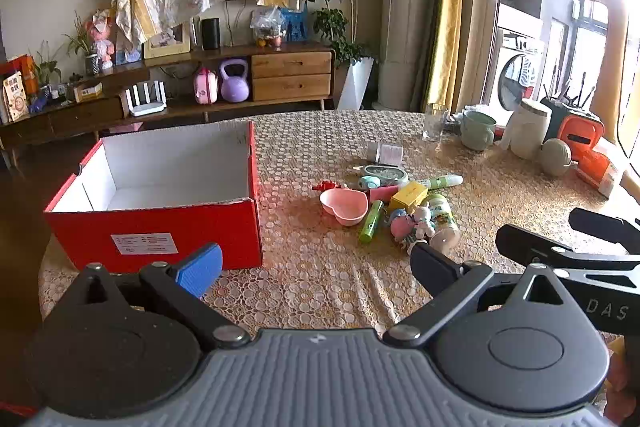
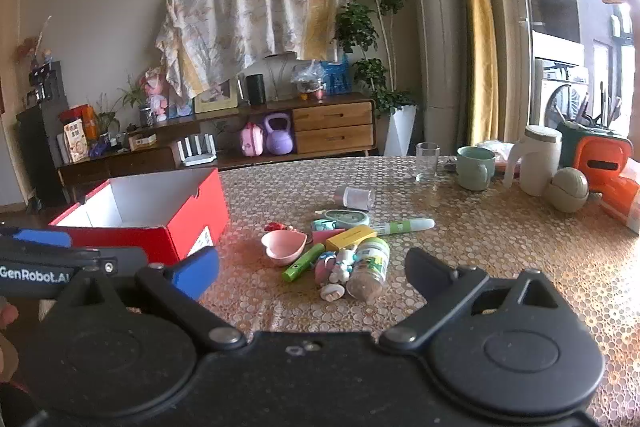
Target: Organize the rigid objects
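Toys and bottles lie heaped on the table right of the red box. Only the left view shows its front label. Left gripper and right gripper both gape wide, empty.

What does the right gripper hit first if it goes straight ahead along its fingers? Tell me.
Probably the lying jar at the near edge of the toy pile, with the small white toy beside it. The right gripper is open and empty; depth is uncertain.

Small toys, bottles and a pink heart bowl lie heaped beside the open red box.
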`<state>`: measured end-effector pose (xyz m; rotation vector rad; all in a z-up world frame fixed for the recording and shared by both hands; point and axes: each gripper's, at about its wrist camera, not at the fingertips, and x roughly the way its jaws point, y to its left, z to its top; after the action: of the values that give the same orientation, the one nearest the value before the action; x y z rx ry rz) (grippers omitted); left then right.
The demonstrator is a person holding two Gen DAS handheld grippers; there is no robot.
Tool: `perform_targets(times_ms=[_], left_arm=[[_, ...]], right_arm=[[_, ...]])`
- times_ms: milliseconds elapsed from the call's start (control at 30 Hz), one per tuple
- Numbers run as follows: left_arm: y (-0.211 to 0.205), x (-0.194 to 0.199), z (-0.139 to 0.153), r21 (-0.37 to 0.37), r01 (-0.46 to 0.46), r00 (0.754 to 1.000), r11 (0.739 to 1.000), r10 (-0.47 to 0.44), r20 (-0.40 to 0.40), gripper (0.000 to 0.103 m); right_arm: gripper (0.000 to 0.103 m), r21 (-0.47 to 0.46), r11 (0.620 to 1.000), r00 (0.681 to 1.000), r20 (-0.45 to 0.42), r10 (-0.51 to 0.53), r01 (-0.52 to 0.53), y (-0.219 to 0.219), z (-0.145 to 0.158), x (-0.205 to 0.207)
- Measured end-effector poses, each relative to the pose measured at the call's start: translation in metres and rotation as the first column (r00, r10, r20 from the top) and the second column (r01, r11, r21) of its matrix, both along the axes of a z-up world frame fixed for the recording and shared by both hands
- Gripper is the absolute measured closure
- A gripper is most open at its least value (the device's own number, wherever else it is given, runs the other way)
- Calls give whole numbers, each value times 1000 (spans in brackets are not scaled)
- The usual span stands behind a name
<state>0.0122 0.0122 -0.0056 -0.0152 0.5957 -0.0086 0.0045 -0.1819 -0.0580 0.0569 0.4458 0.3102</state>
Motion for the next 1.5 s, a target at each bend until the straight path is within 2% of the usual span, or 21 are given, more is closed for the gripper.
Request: perform_targets(times_ms=[233,533,967,1233,1500], left_arm=[[1,19,-3,3,15,1000,1000,-15,-11,2],[-4,62,-13,6,30,999,1000,-30,-34,2],[-29,121,-44,-5,66,992,998,-66,-107,2],[-46,141,-60,-6,107,987,994,-107,-123,2],[-67,157,-83,27,160,978,987,-154,-143,3]], right_arm=[[5,-37,999,1000,-2,22,-22,1,-6,16],[5,-94,995,998,-59,26,-32,-7,-31,57],[18,-196,974,986,-144,81,-109,-20,-69,114],[21,-185,975,979,-181,93,-126,-34,-79,146],[22,-164,974,968,-223,118,-157,-43,-82,181]])
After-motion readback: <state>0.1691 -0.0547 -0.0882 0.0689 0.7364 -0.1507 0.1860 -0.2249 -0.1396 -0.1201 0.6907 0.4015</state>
